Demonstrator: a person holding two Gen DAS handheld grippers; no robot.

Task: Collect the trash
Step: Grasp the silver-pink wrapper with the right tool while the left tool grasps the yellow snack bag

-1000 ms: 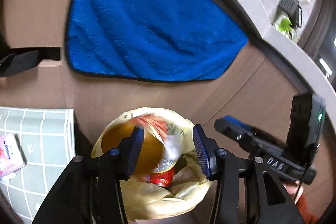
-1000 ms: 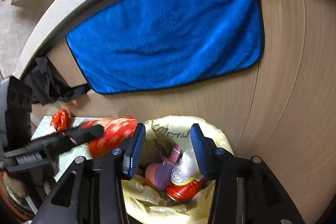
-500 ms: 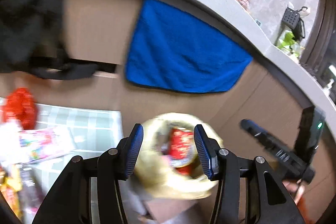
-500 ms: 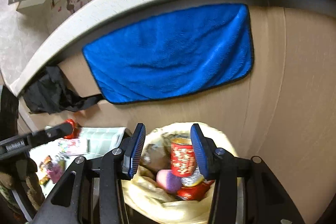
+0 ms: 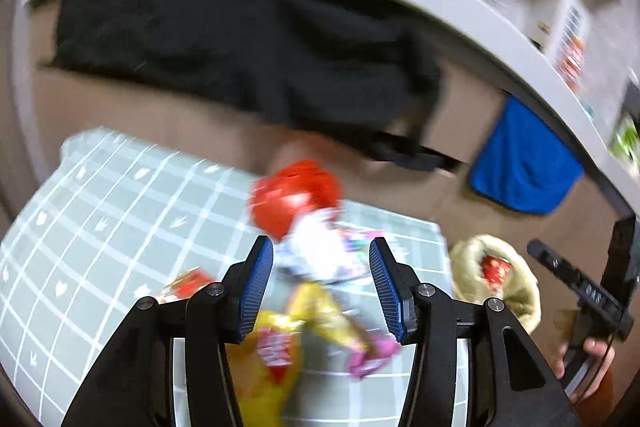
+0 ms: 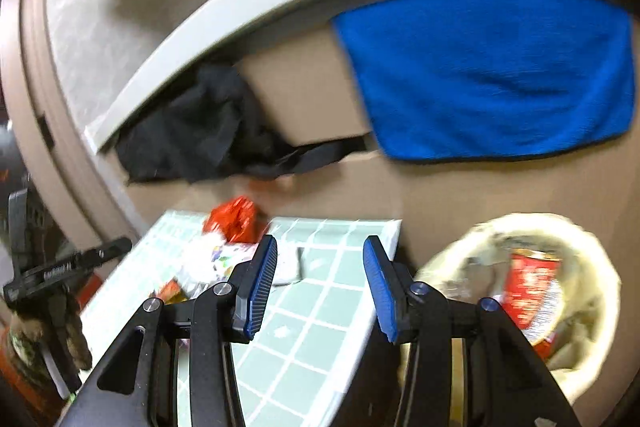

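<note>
Nearest, the left hand-held gripper [image 5: 322, 285] hangs wide open and empty over the wrappers [image 5: 320, 259] on the checked desk [image 5: 100, 211], having swung away from the bin [image 5: 494, 281] a second ago. The right hand-held gripper [image 6: 320, 283], also open and empty, has drifted left; the bin [image 6: 520, 291] now sits at its right. A red can [image 6: 530, 291] lies inside, so I judge one drop done and another pick-up next. Behind hangs a blue towel [image 6: 492, 75].
</note>
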